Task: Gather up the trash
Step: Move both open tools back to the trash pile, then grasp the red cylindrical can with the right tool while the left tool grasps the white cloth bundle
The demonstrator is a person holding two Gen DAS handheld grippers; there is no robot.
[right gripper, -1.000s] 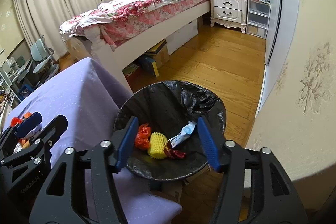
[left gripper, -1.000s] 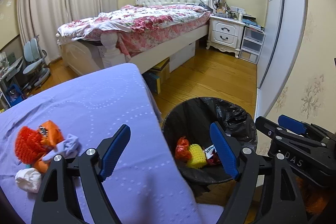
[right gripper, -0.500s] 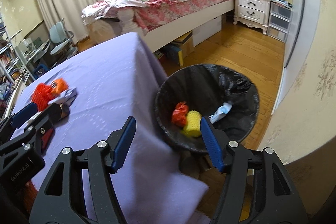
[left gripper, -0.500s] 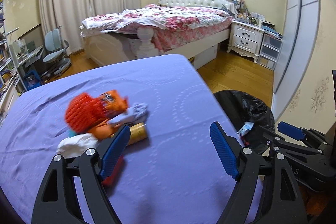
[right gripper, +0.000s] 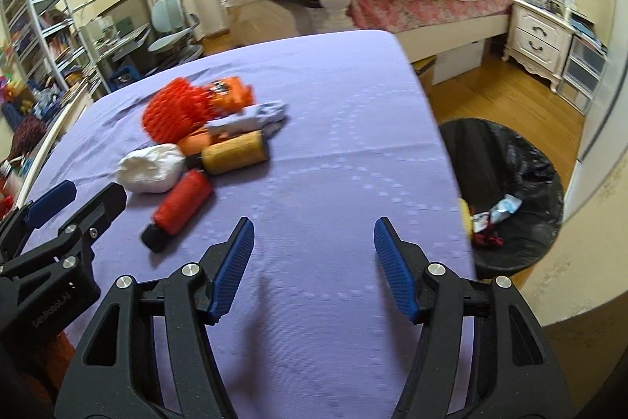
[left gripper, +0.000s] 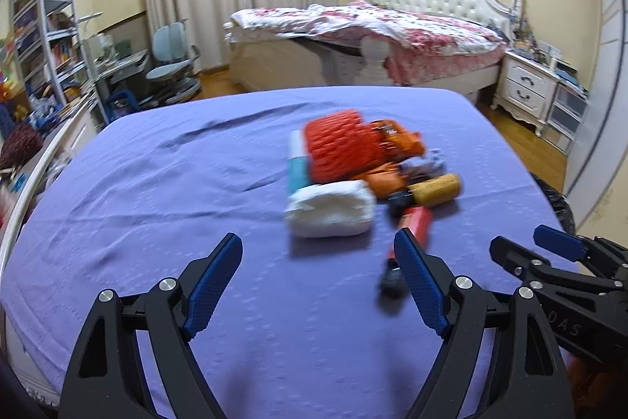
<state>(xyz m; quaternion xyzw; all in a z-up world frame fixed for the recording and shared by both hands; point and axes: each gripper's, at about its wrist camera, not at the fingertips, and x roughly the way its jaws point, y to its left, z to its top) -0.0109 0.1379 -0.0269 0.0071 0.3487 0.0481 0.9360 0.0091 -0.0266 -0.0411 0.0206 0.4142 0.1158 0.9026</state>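
A heap of trash lies on the purple-covered table (left gripper: 157,183): a red foam net (left gripper: 341,148), an orange packet (left gripper: 396,140), a white wad (left gripper: 329,209), a yellow roll (left gripper: 435,189) and a red tube with a black cap (right gripper: 180,209). My left gripper (left gripper: 318,281) hovers open just short of the white wad, nothing between its fingers. My right gripper (right gripper: 312,266) stands open over bare cloth, to the right of the heap. The black-lined bin (right gripper: 506,191) sits on the floor off the table's right edge, with a yellow piece and wrappers inside.
A bed (left gripper: 373,38) with a flowered cover stands beyond the table, a white nightstand (left gripper: 526,89) to its right. A desk chair (left gripper: 172,65) and crowded shelves (left gripper: 35,38) fill the left. A wall (right gripper: 588,262) rises close behind the bin.
Both grippers have swung left, away from the bin and over the table. The trash heap has come from the left edge to the middle of the left wrist view. Jaws are unchanged.
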